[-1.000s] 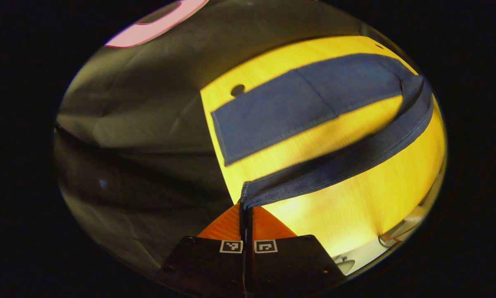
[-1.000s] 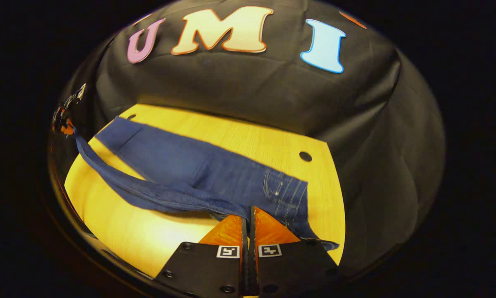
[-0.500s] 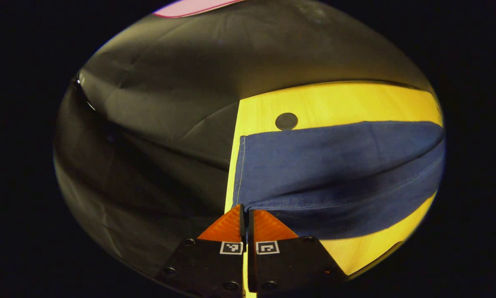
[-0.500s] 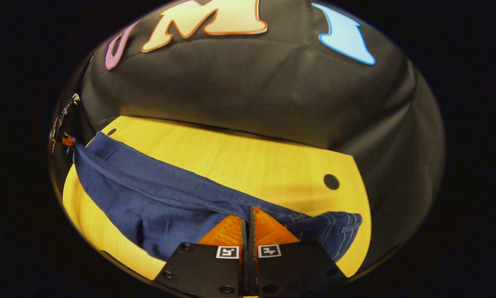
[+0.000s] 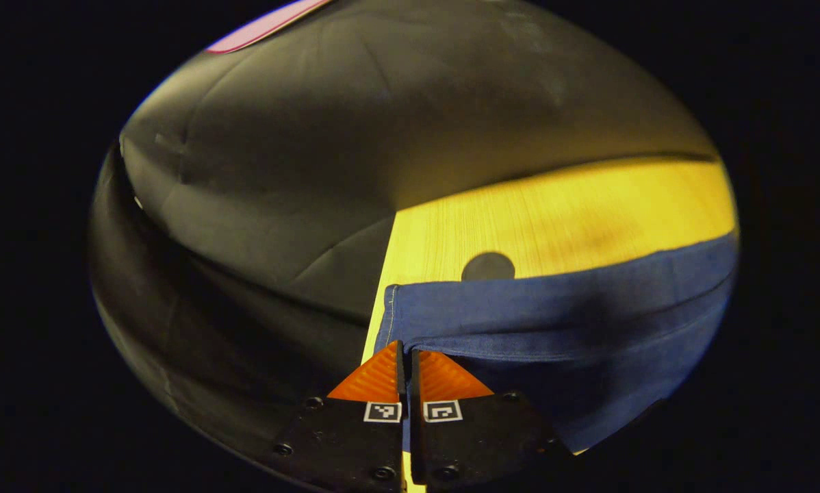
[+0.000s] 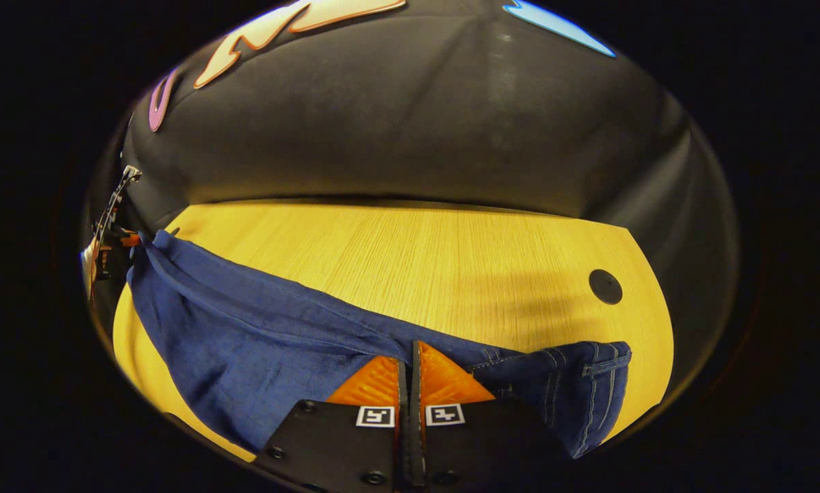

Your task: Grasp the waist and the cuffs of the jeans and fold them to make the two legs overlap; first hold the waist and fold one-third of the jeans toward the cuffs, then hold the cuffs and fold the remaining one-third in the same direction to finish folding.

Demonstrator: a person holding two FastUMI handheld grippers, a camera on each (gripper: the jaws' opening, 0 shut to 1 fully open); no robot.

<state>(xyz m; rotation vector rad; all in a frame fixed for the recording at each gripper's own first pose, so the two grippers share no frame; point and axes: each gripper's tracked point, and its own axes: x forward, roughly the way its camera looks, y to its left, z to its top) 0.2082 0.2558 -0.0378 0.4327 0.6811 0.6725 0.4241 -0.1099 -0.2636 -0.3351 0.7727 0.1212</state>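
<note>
- The left gripper has its orange fingers pressed together on the corner of a cuff, pinching the hem edge right at the fingertips.
- Just ahead of those tips the jeans spread out flat, one leg laid over the other, on the yellow table; a dark round hole in the tabletop sits just beyond the far edge of the cloth.
- The right gripper is likewise squeezed tight, its tips pinching denim at the waist end; the stitched waistband and pocket lie just to the right of its fingers.
- From that claw the legs run off to the left, to where the other gripper shows small, at the cuff end.
- Holding both ends at once looks meant to keep the upper leg taut and square while it settles onto the lower one.
- I judge the leg-overlap step nearly done; the waist third is not yet folded.
- Releasing carelessly could drag the top layer askew.
</note>
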